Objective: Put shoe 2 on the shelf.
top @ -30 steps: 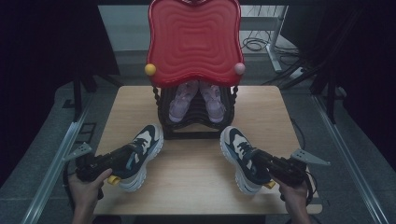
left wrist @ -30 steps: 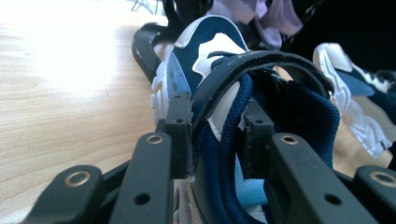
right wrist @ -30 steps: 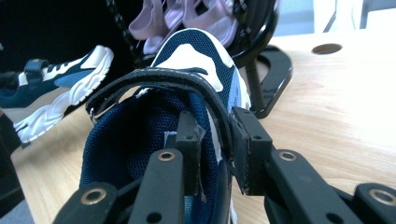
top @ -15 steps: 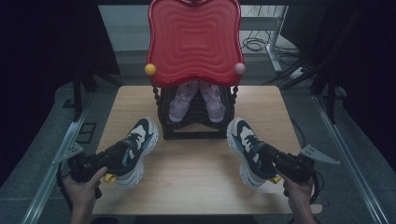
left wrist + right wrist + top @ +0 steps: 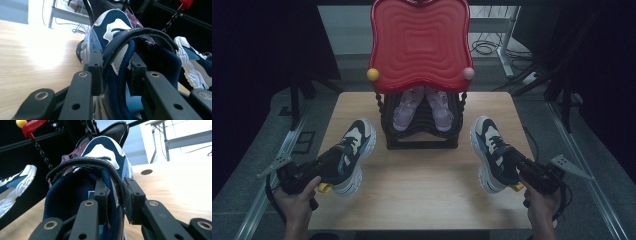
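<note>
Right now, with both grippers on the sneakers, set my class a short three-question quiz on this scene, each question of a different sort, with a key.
1. True or false: the left gripper is shut on the collar of the left sneaker.
2. Which colour are the shoes on the black rack under the red top? A green, B pink, C yellow.
3. Fill in: the right sneaker, held by the right gripper, lies on the wooden ____.

Key: 1 true; 2 B; 3 table.
</note>
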